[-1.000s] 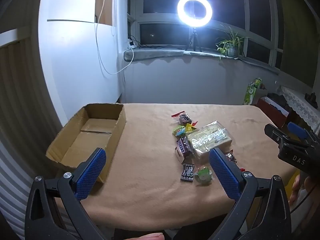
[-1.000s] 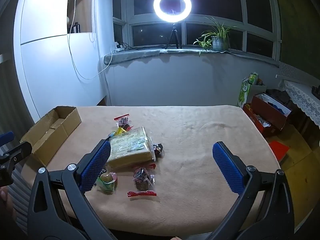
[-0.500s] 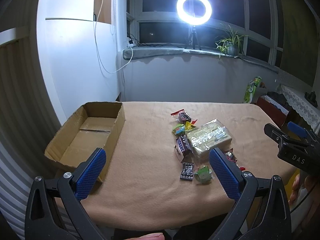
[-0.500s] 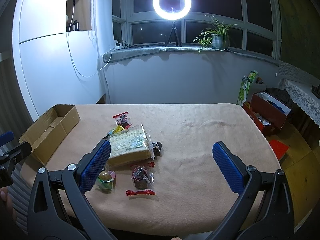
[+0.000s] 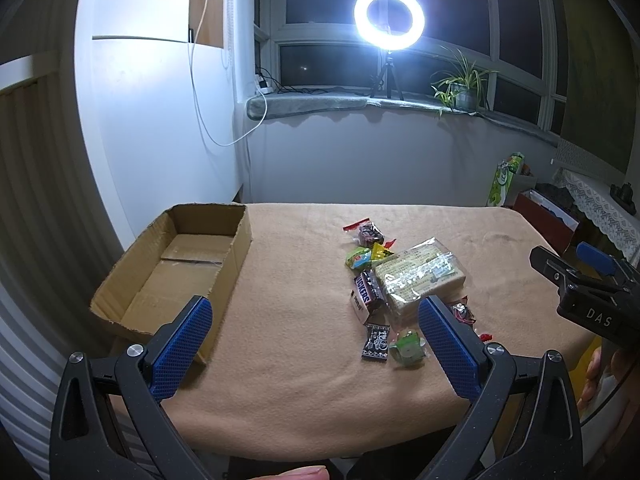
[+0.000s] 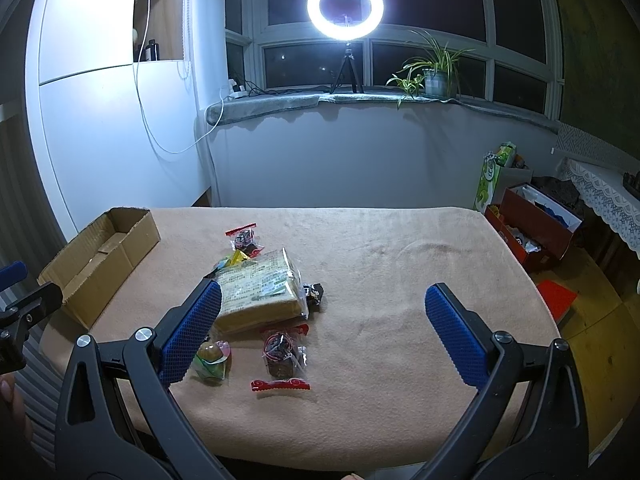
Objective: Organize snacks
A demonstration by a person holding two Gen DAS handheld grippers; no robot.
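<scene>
Several snacks lie in a loose pile on the tan tablecloth: a big clear-wrapped biscuit pack [image 5: 422, 276] [image 6: 258, 290], a Snickers bar [image 5: 366, 292], a small black packet [image 5: 377, 342], a green jelly cup [image 5: 407, 347] [image 6: 212, 358] and red-trimmed clear candy bags [image 6: 282, 354] [image 5: 366, 234]. An empty cardboard box [image 5: 172, 272] [image 6: 98, 258] sits at the table's left end. My left gripper [image 5: 316, 344] is open, above the near table edge between box and pile. Equally open, my right gripper [image 6: 322, 330] hovers just right of the pile, its left finger in front of the biscuit pack.
A ring light on a tripod [image 5: 388, 18] and a potted plant [image 6: 434, 74] stand on the windowsill behind the table. Boxes and bags [image 6: 534, 226] crowd the floor to the right. A white cabinet [image 5: 160, 120] stands behind the cardboard box.
Both views have shifted slightly, the table and snacks sitting a little higher in frame. No snack has moved and both grippers stay open.
</scene>
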